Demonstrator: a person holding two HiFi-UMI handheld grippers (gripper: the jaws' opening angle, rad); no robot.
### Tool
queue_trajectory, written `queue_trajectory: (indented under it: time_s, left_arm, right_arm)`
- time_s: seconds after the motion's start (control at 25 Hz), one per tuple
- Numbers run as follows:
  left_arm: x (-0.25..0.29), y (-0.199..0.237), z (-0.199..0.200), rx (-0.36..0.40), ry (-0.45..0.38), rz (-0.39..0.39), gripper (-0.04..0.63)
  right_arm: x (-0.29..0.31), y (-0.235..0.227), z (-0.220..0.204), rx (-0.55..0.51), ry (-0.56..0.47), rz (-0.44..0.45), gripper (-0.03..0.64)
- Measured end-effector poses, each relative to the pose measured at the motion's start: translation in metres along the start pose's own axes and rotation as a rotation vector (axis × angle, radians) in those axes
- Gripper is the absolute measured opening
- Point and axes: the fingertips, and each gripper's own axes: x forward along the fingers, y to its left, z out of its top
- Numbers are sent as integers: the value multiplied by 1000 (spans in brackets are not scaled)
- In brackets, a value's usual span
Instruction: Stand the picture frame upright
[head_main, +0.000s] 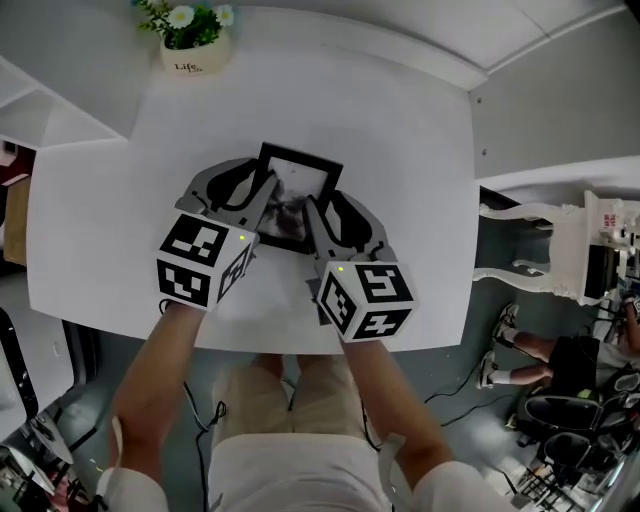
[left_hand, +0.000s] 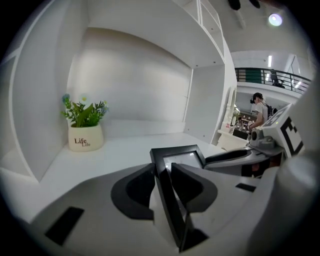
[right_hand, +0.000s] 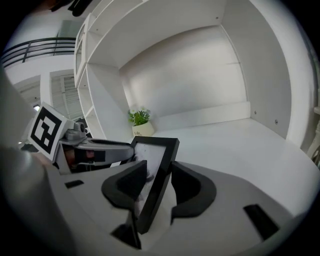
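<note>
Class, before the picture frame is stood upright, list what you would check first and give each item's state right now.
1. Grip of left tongs on picture frame side: ok.
2. Grip of right tongs on the opposite side: ok.
3. Frame upright: not ok, its face tilts up toward the head view.
4. Bare table beyond the frame: ok.
5. Distance from flower pot: ok, it stands at the far corner.
6. Frame's rear stand opened: cannot tell, hidden.

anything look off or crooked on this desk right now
Only the picture frame: it is tilted over the middle of the white table, clamped at its side edges by the left tongs and the right tongs, not yet standing by itself. The plant pot at the far corner stands upright; nothing looks spilled or broken.
</note>
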Motion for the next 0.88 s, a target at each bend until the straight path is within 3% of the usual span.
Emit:
queue_trajectory:
  time_s: [0.28, 0.88]
  left_arm:
    - [26, 6, 38, 23, -179, 28, 114]
    - [89, 39, 104, 41, -318, 85, 114]
  right_arm:
    - [21, -27, 40, -62, -100, 33, 190]
    - [82, -80, 117, -169, -198, 80, 204]
